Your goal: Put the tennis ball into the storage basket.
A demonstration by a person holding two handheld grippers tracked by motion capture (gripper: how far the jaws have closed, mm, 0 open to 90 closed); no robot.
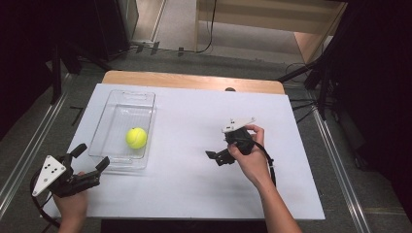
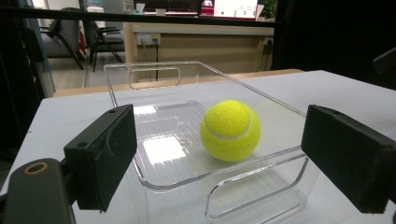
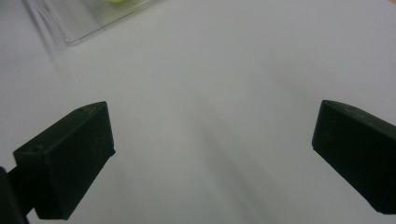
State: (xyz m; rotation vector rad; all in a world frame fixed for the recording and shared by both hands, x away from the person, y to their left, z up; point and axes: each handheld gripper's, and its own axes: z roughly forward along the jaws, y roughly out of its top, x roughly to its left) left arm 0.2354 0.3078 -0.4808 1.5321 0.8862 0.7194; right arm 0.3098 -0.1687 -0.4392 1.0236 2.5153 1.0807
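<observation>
A yellow-green tennis ball [image 1: 136,138] with a pale curved seam lies inside a clear plastic bin [image 1: 112,112], toward the bin's near end, resting on its ribbed floor. The bin has cut-out handles at both short ends and stands on the left part of the white tabletop [image 1: 194,184], whose wooden far edge shows beyond the white sheet. Around it are grey carpet, metal floor rails and dark stands; a wooden counter stands farther back. The left tongs [image 1: 90,155], spread wide and empty, sit just beside the bin's near end, facing the ball. The right tongs [image 1: 213,156], also spread wide and empty, hover over bare tabletop, well apart from the bin.
</observation>
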